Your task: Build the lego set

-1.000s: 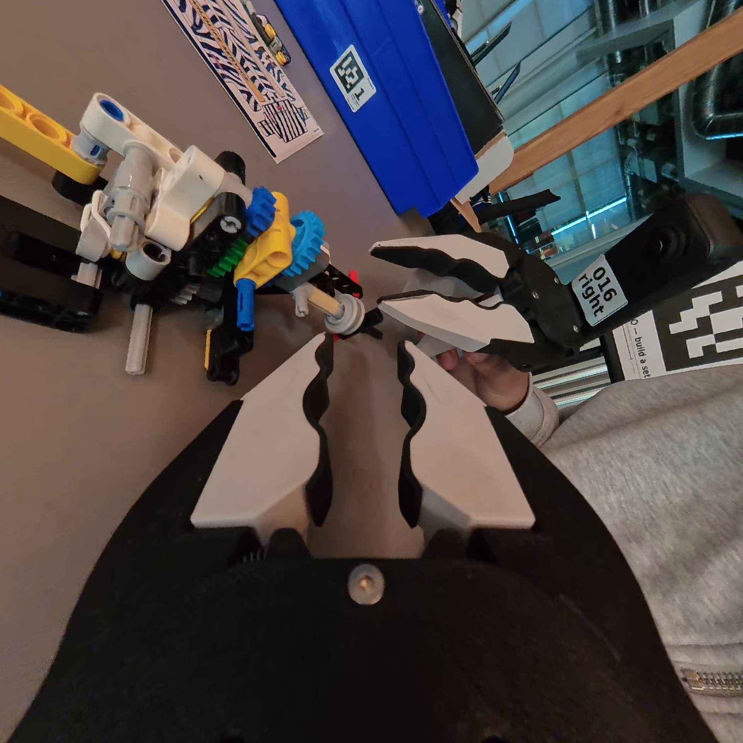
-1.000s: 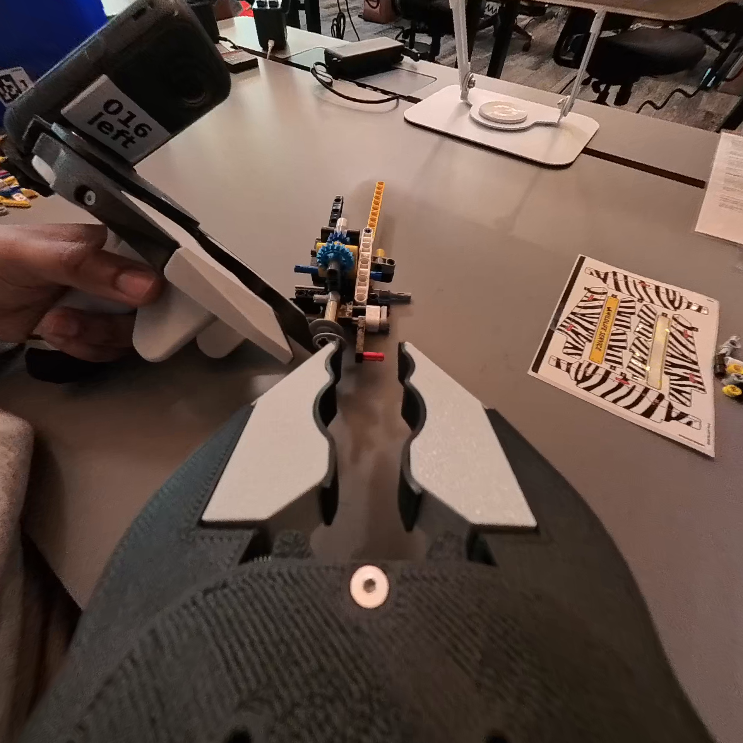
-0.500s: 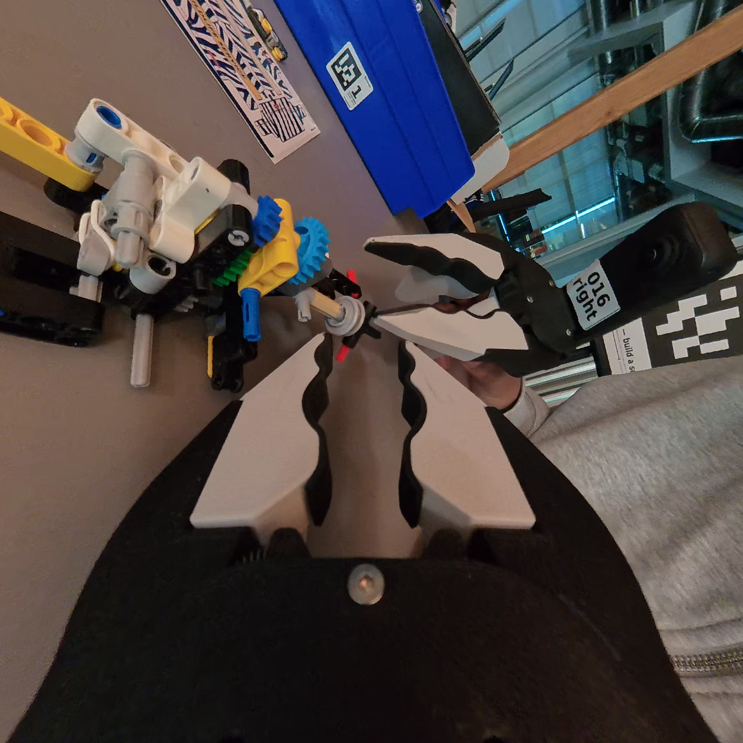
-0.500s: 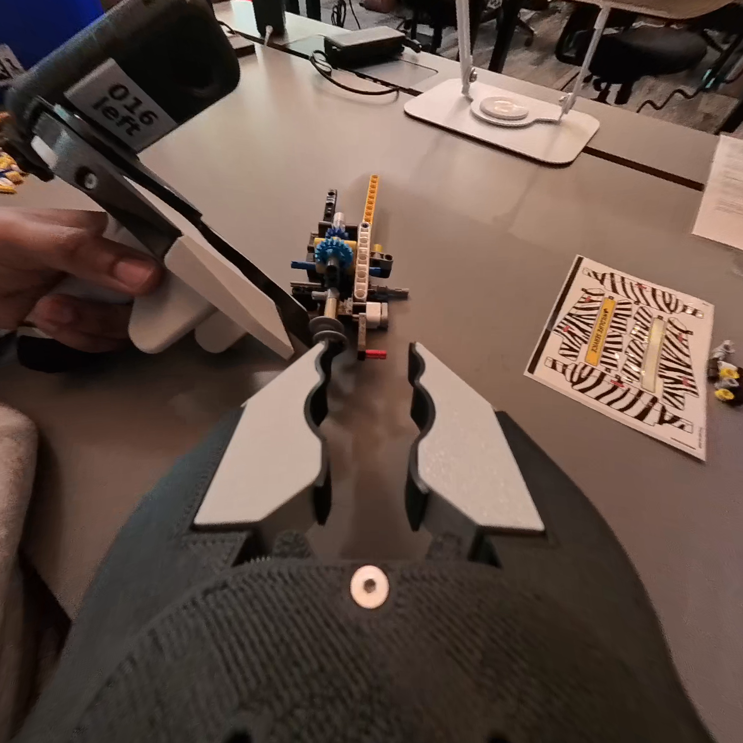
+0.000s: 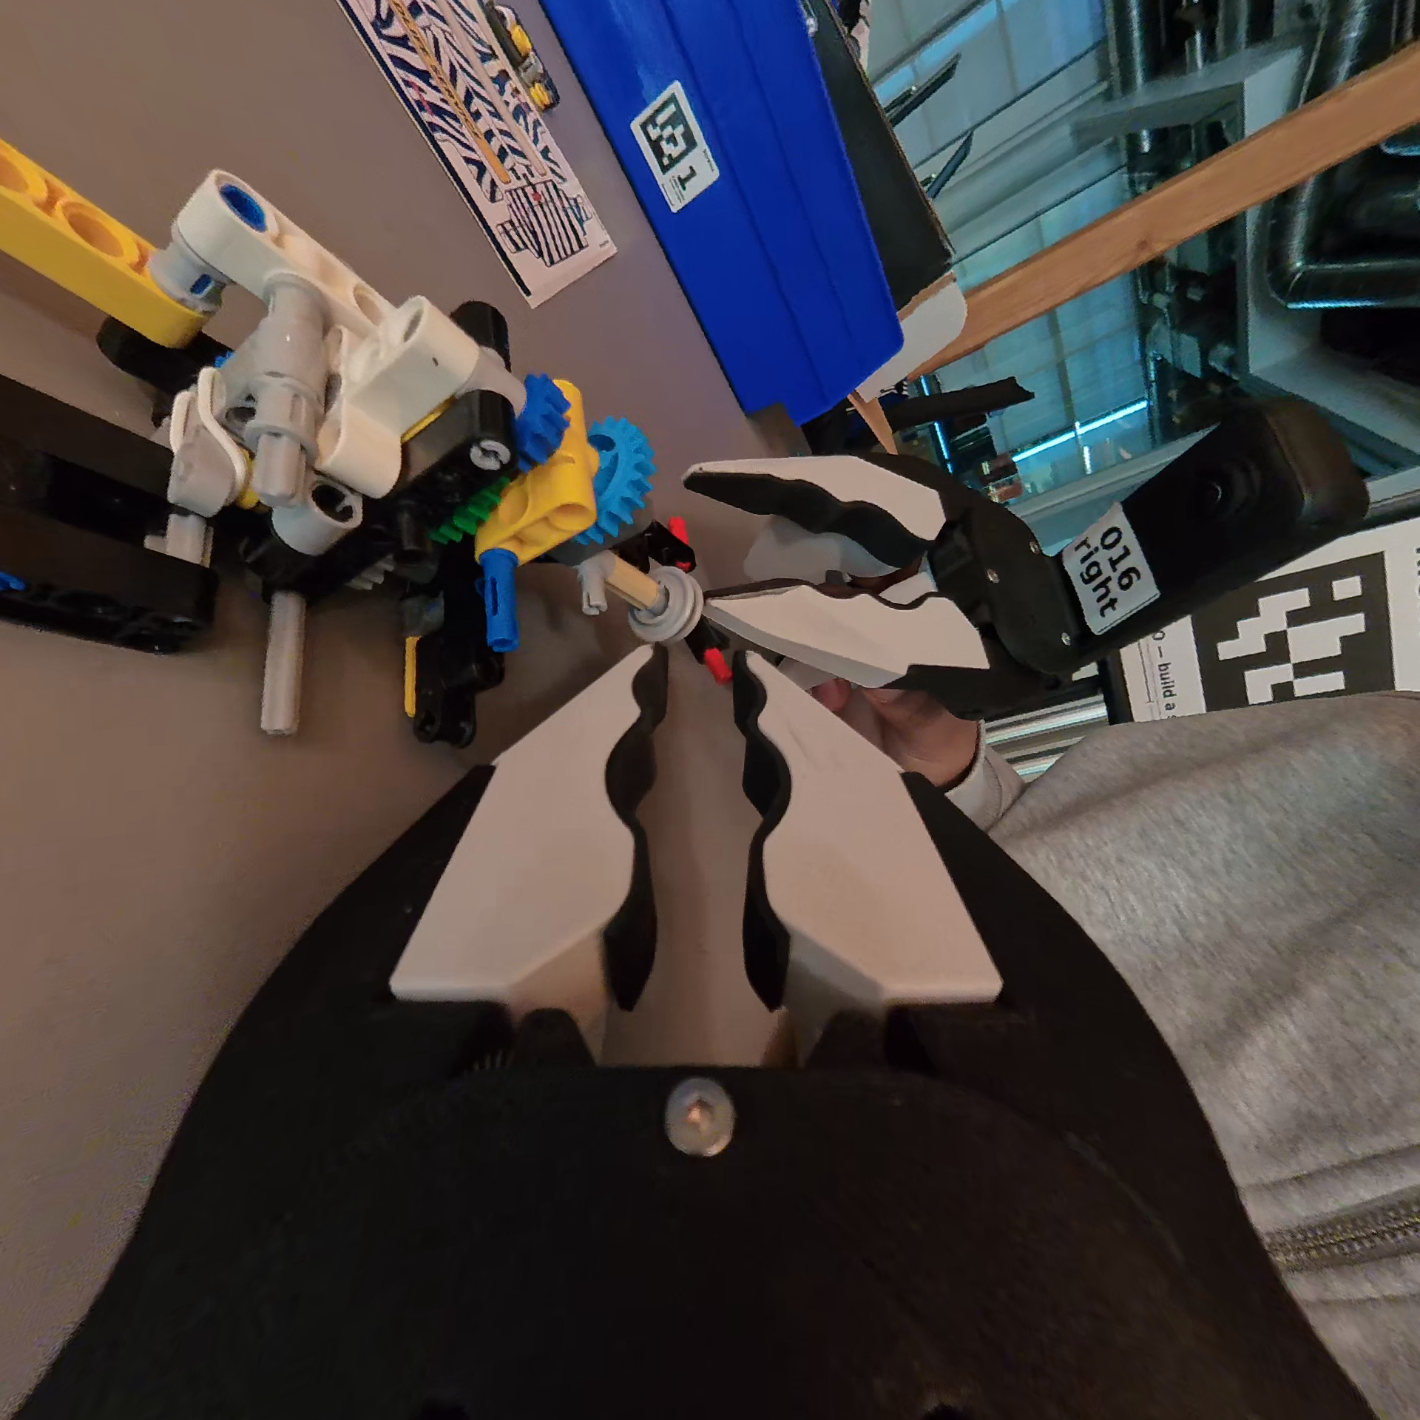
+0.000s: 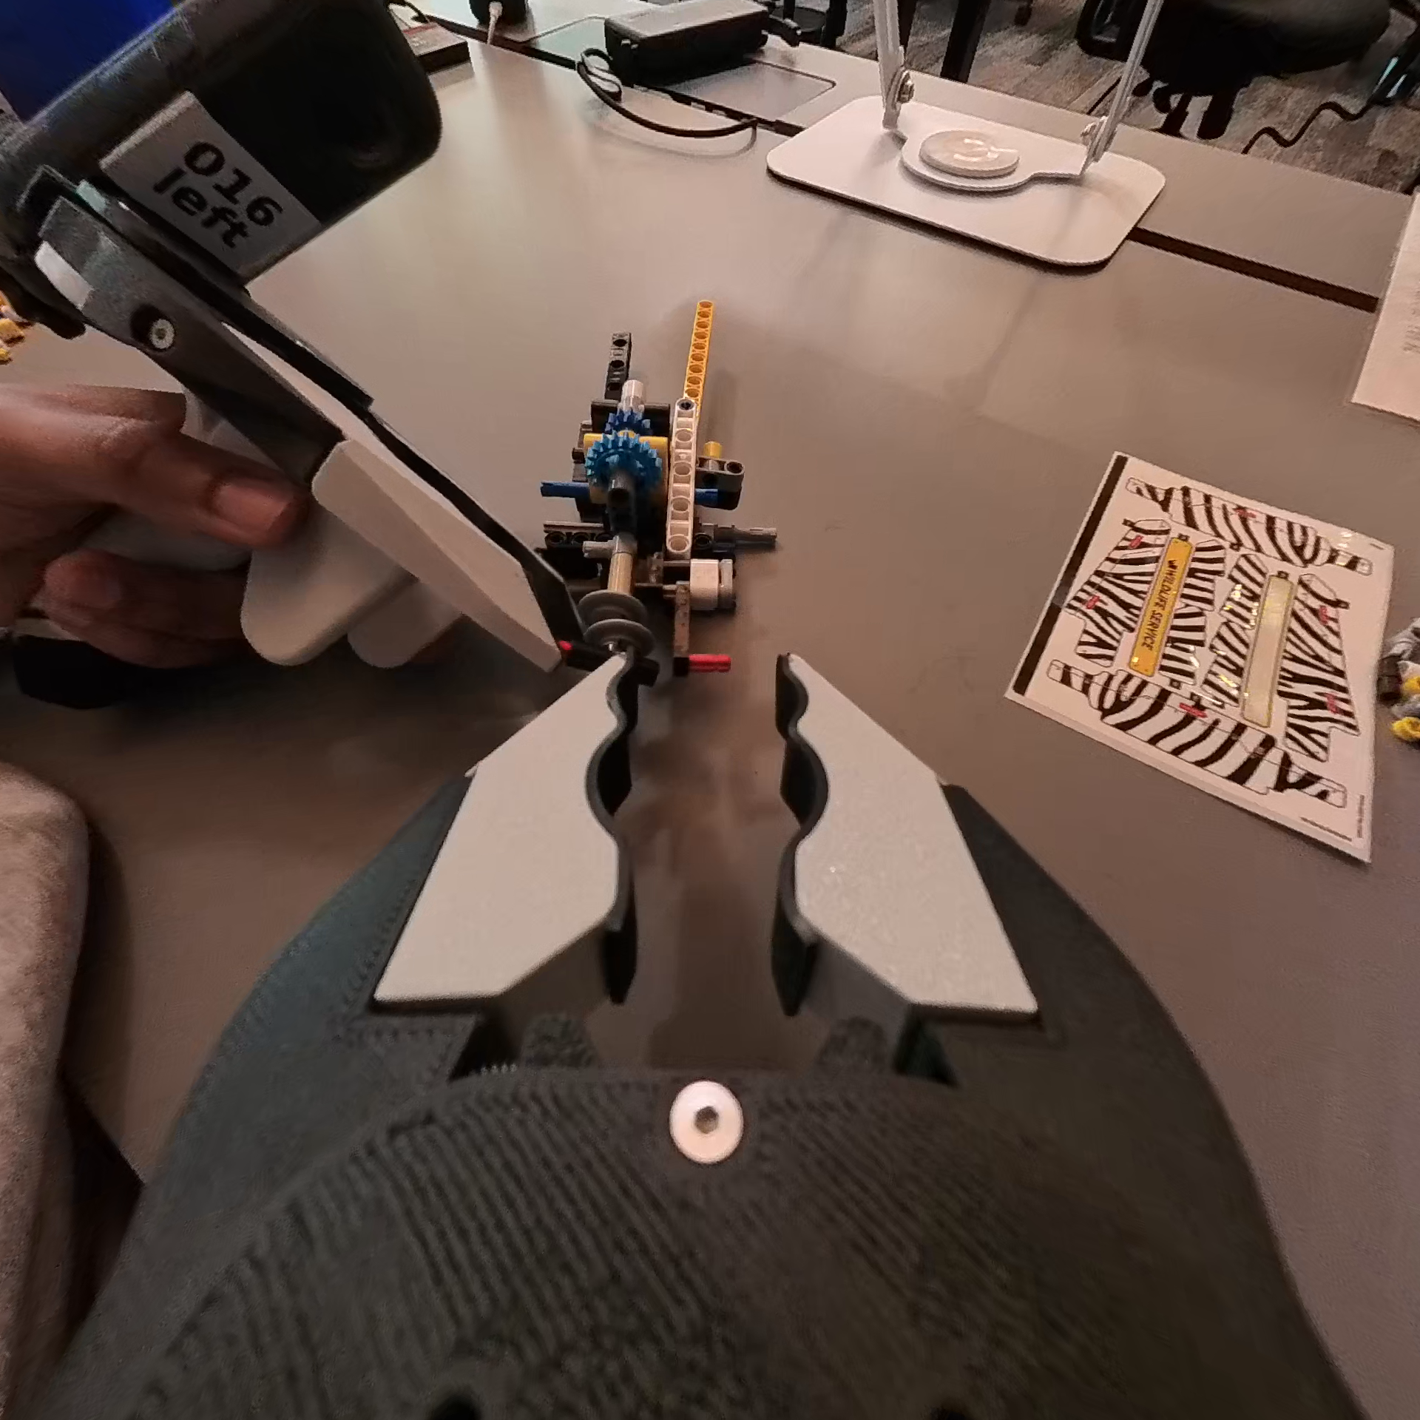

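The Lego assembly (image 5: 384, 476) of white, black, yellow and blue parts lies on the grey table (image 5: 154, 845). It also shows in the right wrist view (image 6: 653, 492). A tan axle with a grey pulley (image 5: 667, 611) sticks out of its near end. A black cross piece with red pin ends (image 5: 714, 665) sits just behind the pulley. My left gripper (image 5: 695, 659) is open by a narrow gap, with one red pin end between its tips. My right gripper (image 6: 703, 665) is open and empty, its left fingertip beside the pulley (image 6: 615, 615). It also shows in the left wrist view (image 5: 699, 542).
A zebra-striped sticker sheet (image 6: 1222, 638) lies to the right. A blue bin (image 5: 738, 207) stands beyond the assembly. A white stand base (image 6: 968, 169) and a black power brick (image 6: 684, 34) sit at the far side. A grey-sleeved arm (image 5: 1191, 922) is close by.
My right gripper has opened wider. My left gripper's jaws have narrowed and its tips have come up to the red pin end by the pulley.
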Demonstrator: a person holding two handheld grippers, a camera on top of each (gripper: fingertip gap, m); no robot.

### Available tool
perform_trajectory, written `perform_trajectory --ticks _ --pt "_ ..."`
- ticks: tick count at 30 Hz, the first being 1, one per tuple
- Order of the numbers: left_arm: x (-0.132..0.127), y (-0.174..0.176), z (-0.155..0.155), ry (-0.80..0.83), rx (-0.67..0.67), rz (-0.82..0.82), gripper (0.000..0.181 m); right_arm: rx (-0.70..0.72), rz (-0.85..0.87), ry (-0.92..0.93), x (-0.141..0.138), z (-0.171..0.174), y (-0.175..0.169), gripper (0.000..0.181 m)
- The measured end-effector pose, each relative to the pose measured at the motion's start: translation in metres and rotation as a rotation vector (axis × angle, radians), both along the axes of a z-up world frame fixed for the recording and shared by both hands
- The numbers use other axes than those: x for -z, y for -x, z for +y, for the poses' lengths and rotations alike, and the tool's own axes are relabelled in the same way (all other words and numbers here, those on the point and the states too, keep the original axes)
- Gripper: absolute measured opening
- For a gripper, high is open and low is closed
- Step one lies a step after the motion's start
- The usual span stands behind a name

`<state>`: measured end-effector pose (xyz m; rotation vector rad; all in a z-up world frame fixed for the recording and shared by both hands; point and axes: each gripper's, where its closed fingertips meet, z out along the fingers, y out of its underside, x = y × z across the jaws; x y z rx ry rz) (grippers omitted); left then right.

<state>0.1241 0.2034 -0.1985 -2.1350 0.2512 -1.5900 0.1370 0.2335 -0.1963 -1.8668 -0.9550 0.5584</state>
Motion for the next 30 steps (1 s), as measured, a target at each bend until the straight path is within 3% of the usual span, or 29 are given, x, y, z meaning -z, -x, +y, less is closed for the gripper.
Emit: perform_trajectory --ticks 6,18,25,30 --pt "-0.004 0.003 0.001 0.048 -0.004 -0.064 0.006 -0.006 0.004 0.0 0.0 -0.001 0.0 0.035" --pt "-0.001 0.003 0.001 0.054 -0.006 -0.039 0.003 -0.044 0.005 -0.002 -0.001 -0.006 0.004 0.037" --pt "0.0 0.003 0.001 0.072 0.0 -0.05 0.003 -0.124 -0.011 0.016 0.003 -0.017 0.01 0.057" --pt "0.0 0.003 0.0 0.086 0.008 -0.058 0.003 -0.129 -0.063 0.012 0.01 -0.018 0.013 0.059"
